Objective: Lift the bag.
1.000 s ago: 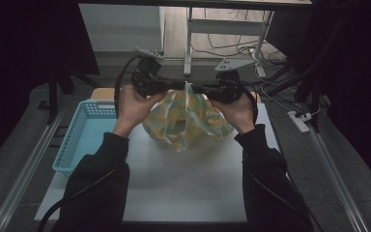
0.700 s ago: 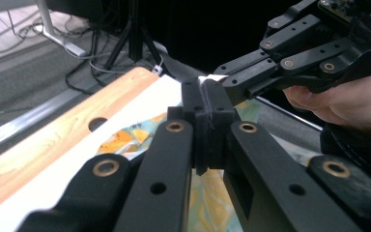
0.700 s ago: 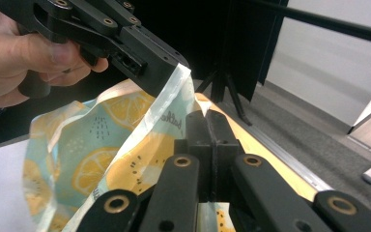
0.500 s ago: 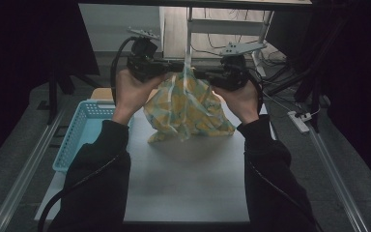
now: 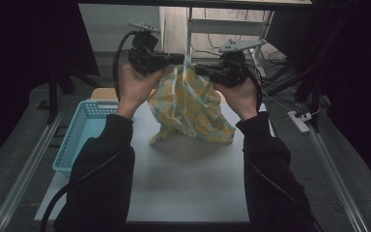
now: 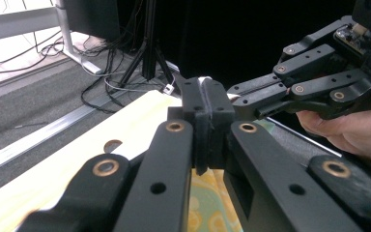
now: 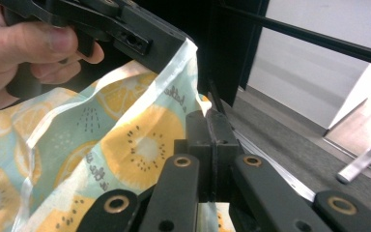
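Both grippers pinch the top edge of a fruit-print cloth bag (image 5: 188, 108), left gripper (image 5: 174, 59) and right gripper (image 5: 198, 70) close together above the white table (image 5: 183, 179).

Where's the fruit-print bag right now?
In the high view, the fruit-print bag hangs mid-table, pinched at its top between the left gripper and right gripper, right of the blue basket.

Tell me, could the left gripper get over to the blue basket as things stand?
Probably not freely: the left gripper is shut on the fruit-print bag, which the right gripper also pinches. The blue basket sits unobstructed at the left.
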